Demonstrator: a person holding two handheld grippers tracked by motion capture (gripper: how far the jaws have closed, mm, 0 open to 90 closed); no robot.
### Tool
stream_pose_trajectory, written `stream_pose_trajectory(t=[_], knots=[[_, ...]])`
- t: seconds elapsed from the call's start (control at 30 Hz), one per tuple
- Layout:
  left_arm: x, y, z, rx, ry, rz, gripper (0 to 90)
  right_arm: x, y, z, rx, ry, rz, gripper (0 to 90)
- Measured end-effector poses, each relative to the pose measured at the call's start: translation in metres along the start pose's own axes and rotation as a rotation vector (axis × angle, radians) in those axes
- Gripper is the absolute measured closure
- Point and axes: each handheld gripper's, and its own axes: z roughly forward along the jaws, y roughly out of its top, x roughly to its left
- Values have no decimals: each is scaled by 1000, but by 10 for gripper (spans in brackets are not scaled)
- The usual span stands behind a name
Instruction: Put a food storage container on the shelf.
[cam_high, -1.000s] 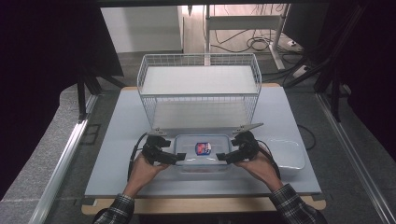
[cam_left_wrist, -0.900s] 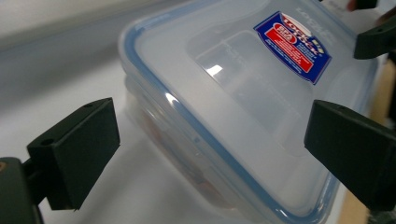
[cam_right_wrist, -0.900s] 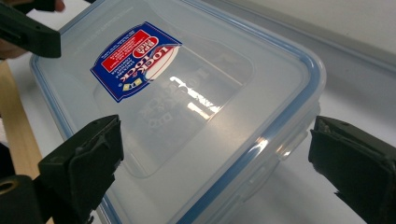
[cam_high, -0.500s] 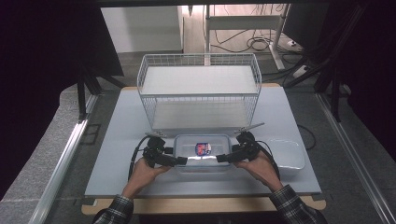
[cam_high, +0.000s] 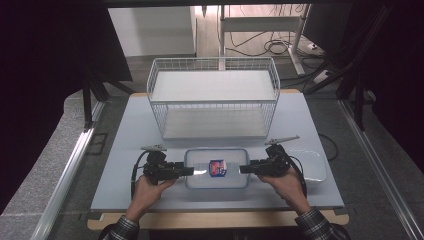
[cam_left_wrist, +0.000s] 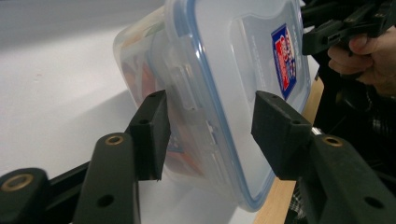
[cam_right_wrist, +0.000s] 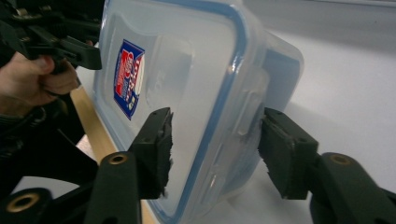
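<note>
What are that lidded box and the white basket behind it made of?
The box looks like clear, glossy plastic: contents show through its walls, and its lid has a blue rim. The basket seems to be thin metal wire coated white, judging by its open grid; the coating can't be confirmed.

- The high view looks forward and down from above the person's side, taking in the whole table (cam_high: 125, 150) and the wire basket (cam_high: 213, 97) at its far side.
- The left gripper view sits very close, facing the left end of the food box (cam_left_wrist: 224, 93) between its own jaws.
- The right gripper view sits equally close at the opposite end of the food box.
- All three share the box and its label (cam_high: 217, 168); each gripper view also catches the opposite hand.
</note>
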Motion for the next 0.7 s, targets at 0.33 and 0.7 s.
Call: stream_pose_trajectory(t=[0.33, 0.7], knots=[[-6, 3, -3, -16, 37, -11, 517, 8, -2, -3, -40, -35, -2, 504], [-12, 14, -14, -46, 64, 34, 521, 15, 5, -7, -92, -38, -46, 511]])
